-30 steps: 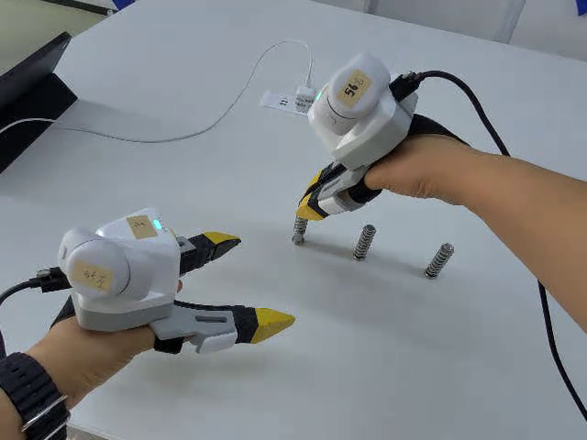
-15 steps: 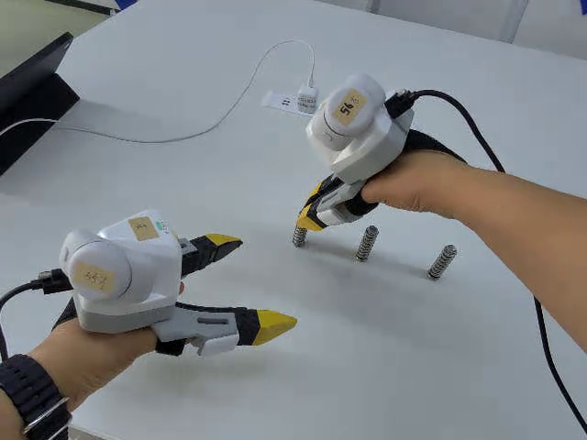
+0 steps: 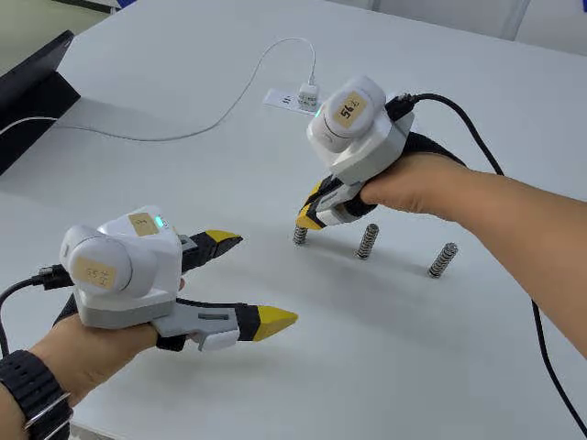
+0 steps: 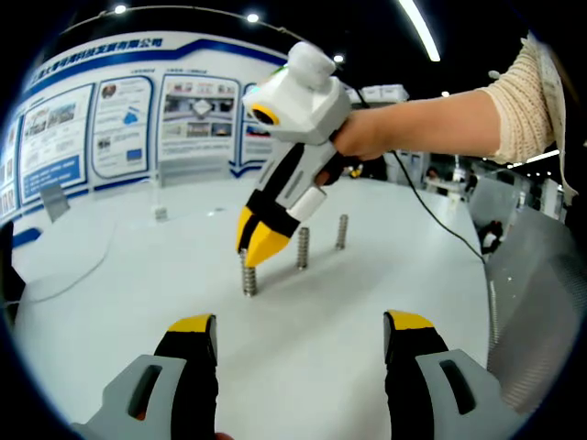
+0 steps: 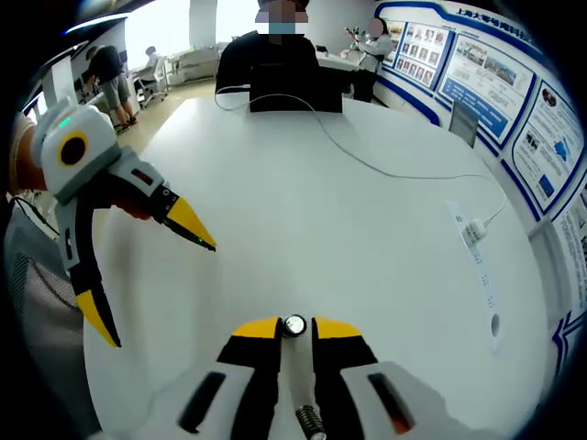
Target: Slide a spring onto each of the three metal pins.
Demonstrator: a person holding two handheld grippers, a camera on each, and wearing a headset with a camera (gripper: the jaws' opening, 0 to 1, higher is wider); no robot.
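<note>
- Head view: left gripper at 8 o'clock over the white table, jaws spread wide with nothing between them, tips aimed toward 3 o'clock.
- Right gripper slants down from 1 o'clock, its yellow tips at the top of the first spring.
- Second spring and third spring stand upright in a row running off toward 3 o'clock, each apart from the next.
- White cable leads to a power strip at 12 o'clock; dark screen at 10 o'clock.
- Left gripper view: own jaws wide apart at 6 o'clock, bare table between.
- Right gripper sits just at 11 o'clock of centre, tips close together on the first spring's top end.
- The other two springs step away toward 1 o'clock, all upright.
- Poster wall at 10 o'clock.
- Right gripper view: own jaws drawn in at 6 o'clock, pinching the round metal top of the first pin.
- Coils of the first spring show in the gap below the pin's top.
- Left gripper at 9 o'clock, jaws splayed; power strip at 3 o'clock.
</note>
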